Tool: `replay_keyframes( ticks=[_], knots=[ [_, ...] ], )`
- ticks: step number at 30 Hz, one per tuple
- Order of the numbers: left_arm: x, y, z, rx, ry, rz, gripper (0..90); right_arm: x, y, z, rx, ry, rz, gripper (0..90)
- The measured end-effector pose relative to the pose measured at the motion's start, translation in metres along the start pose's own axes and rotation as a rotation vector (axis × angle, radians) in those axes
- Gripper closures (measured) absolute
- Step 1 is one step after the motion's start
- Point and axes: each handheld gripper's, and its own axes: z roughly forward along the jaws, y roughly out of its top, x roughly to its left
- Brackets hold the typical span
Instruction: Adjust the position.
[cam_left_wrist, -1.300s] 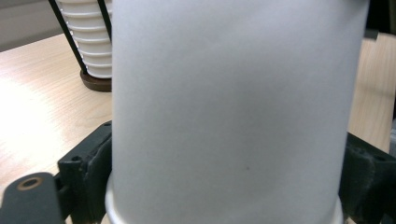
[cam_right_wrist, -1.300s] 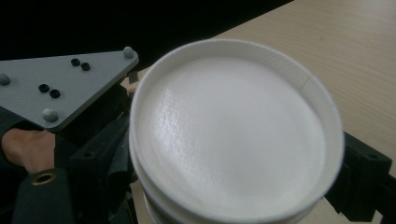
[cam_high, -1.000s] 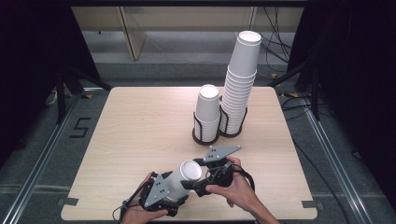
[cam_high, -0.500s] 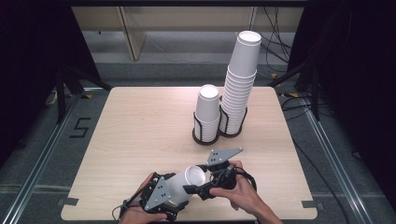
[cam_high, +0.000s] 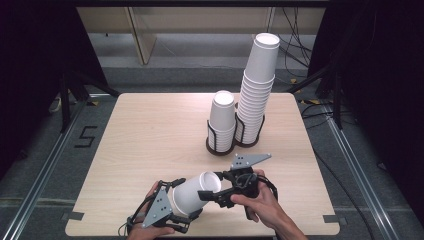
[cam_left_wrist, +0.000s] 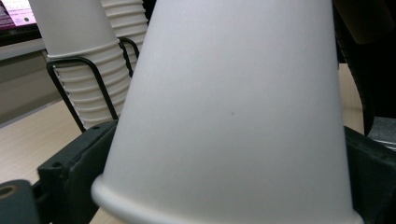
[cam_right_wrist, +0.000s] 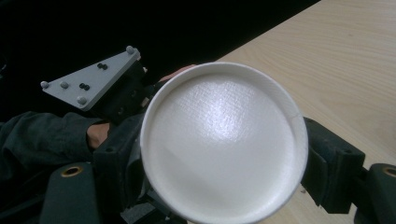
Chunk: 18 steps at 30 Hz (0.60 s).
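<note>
A white paper cup (cam_high: 192, 195) lies tipped on its side above the table's front edge, between both grippers. Its rim end sits between the jaws of my left gripper (cam_high: 186, 199), which have just been opening; they flank the cup's wall (cam_left_wrist: 233, 116) loosely. Reaching in from the right, my right gripper (cam_high: 207, 192) is shut on the cup's base end. That round base (cam_right_wrist: 224, 144) faces the right gripper view, with a black jaw pressed on each side of it.
A short stack of cups (cam_high: 221, 120) and a tall stack (cam_high: 257, 90) stand in black wire holders at the back right of the wooden table (cam_high: 150, 140). The left gripper view has both stacks (cam_left_wrist: 79, 42) close behind the cup. Dark stands flank the table.
My left gripper's jaws have spread apart around the cup. The cup and both hands have hardly shifted.
</note>
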Motion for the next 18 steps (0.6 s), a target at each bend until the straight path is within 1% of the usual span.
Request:
replay_keyframes(
  ticks=[1,2,3,4,5,6,7,8,9,10,11,12,13,14,15,16,17,18],
  knots=[
    [0.0005,0.0010,-0.0019,0.013,-0.002,-0.002,4.7,-0.0009,0.0001,-0.0002,-0.009,0.000,-0.007,25.6],
    [0.0005,0.0010,-0.0019,0.013,-0.002,-0.002,5.0,-0.0022,0.0007,-0.0008,-0.009,-0.002,-0.017,25.5],
    [0.0009,0.0021,-0.0029,0.018,-0.005,-0.004,5.7,-0.0014,0.0005,-0.0013,-0.008,0.007,0.012,25.5],
    [0.0011,0.0022,-0.0020,0.008,-0.009,-0.009,6.2,-0.0030,0.0007,-0.0008,-0.014,0.014,-0.004,25.5],
    [0.0011,0.0022,-0.0020,0.008,-0.009,-0.009,6.8,-0.0032,0.0008,-0.0010,-0.014,0.018,-0.005,25.5],
    [0.0018,0.0030,-0.0032,0.019,-0.013,-0.009,7.4,-0.0027,0.0009,-0.0019,-0.011,0.013,0.006,25.3],
    [0.0021,0.0035,-0.0040,0.032,-0.015,-0.005,7.9,-0.0035,0.0009,-0.0026,-0.010,0.000,-0.005,25.2],
    [0.0021,0.0035,-0.0040,0.032,-0.015,-0.005,8.5,-0.0035,0.0009,-0.0026,-0.010,0.000,-0.005,25.2],
    [0.0024,0.0036,-0.0043,0.049,-0.018,0.009,9.1,-0.0046,0.0007,-0.0018,-0.001,0.009,-0.009,24.8],
    [0.0025,0.0032,-0.0032,0.054,-0.020,0.011,9.6,-0.0047,0.0007,-0.0015,0.007,0.008,-0.014,24.6],
    [0.0029,0.0032,-0.0034,0.081,-0.019,0.017,10.1,-0.0034,0.0010,-0.0029,0.028,-0.005,-0.020,24.6],
    [0.0029,0.0025,-0.0026,0.090,-0.019,0.011,10.6,-0.0046,0.0008,-0.0022,0.037,-0.003,-0.048,24.6],
    [0.0034,0.0020,-0.0019,0.102,-0.024,0.011,11.1,-0.0045,0.0006,-0.0020,0.052,-0.014,-0.054,24.5],
    [0.0034,0.0020,-0.0019,0.102,-0.024,0.011,11.4,-0.0046,0.0008,-0.0025,0.069,-0.037,-0.073,24.0],
    [0.0036,0.0010,-0.0010,0.136,-0.025,0.016,11.7,-0.0049,0.0009,-0.0027,0.086,-0.047,-0.092,22.0],
    [0.0036,0.0010,-0.0010,0.136,-0.025,0.016,11.9,-0.0039,0.0009,-0.0029,0.096,-0.061,-0.094,20.2],
    [0.0040,0.0011,-0.0014,0.158,-0.030,0.023,11.9,-0.0039,0.0009,-0.0029,0.096,-0.061,-0.094,20.2],
    [0.0041,0.0003,-0.0003,0.179,-0.035,0.023,12.5,-0.0047,0.0007,-0.0024,0.105,-0.076,-0.129,18.8]
  ],
)
